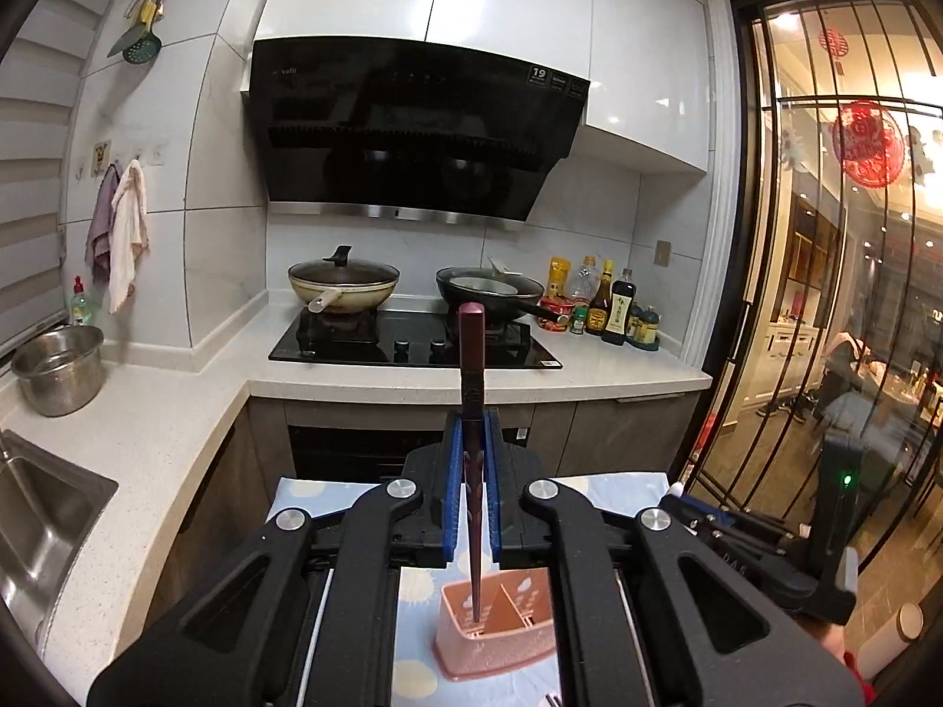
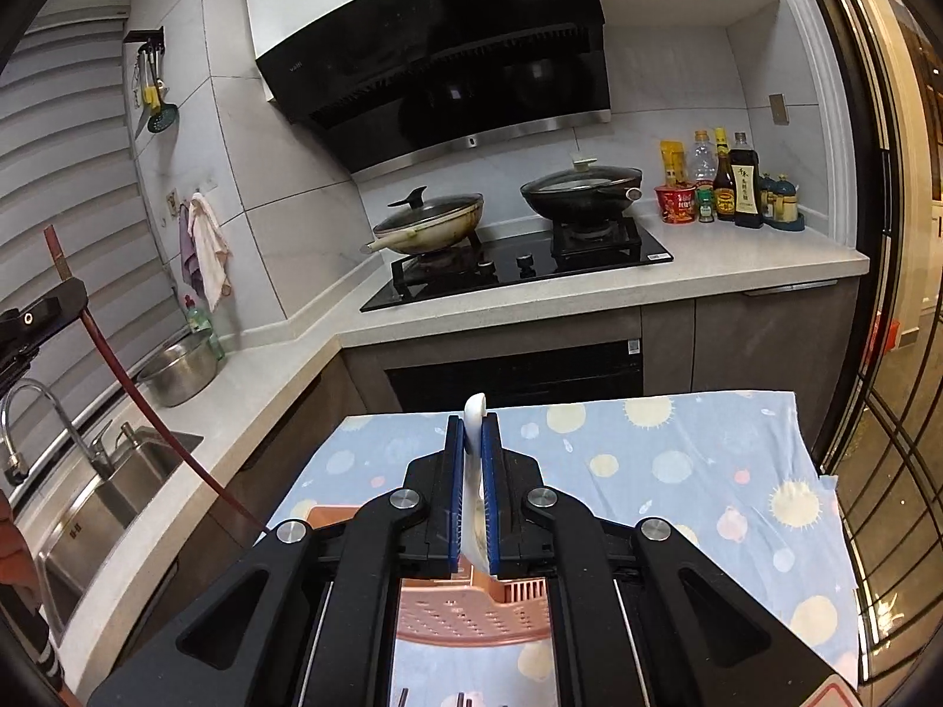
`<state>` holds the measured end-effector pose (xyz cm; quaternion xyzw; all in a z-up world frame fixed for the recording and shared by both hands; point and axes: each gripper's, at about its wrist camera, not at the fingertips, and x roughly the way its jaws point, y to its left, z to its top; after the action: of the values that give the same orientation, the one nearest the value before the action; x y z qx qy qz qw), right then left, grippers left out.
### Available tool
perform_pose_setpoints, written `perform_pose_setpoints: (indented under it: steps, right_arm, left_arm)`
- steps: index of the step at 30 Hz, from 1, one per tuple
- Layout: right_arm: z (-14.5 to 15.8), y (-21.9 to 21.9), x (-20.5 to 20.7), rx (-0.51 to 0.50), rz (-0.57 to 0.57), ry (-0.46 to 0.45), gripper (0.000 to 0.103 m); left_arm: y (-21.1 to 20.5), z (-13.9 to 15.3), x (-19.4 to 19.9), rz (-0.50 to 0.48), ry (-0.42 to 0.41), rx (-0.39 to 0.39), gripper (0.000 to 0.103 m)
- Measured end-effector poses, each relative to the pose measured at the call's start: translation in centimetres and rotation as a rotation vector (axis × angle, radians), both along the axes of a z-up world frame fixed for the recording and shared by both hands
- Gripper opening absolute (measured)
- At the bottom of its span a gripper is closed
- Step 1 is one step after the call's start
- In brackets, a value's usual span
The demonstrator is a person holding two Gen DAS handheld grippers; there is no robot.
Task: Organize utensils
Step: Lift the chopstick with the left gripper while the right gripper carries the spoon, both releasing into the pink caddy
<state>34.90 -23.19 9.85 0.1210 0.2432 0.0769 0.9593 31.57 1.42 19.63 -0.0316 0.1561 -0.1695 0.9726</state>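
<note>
My left gripper is shut on a dark red chopstick, held upright, its lower tip hanging over the left compartment of a pink utensil holder. My right gripper is shut on a white spoon, its handle end up, above the same pink holder. The chopstick and part of the left gripper also show at the left of the right wrist view. The holder stands on a blue patterned cloth.
Behind the cloth-covered table is an L-shaped counter with a sink, a steel pot, a stove with two pans and sauce bottles. A glass sliding door is on the right.
</note>
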Motion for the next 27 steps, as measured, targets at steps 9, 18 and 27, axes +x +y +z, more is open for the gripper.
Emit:
perform_pose_setpoints:
  steps: [9, 18, 27]
  right_arm:
    - [-4.7, -0.4, 3.0, -0.012, -0.004, 0.099, 0.006]
    - [-4.7, -1.4, -2.2, -0.049, -0.046, 0.046, 0.028]
    - [-5.6, -1.8, -12.3, -0.071, -0.063, 0.054, 0.042]
  left_arm:
    - [-1.6, -5.2, 3.9, 0.026, 0.124, 0.044, 0.007]
    - [-1.0, -7.6, 0.2, 0.114, 0.110, 0.093, 0.067]
    - [1.2, -11.1, -7.0, 0.118, 0.157, 0.120, 0.082]
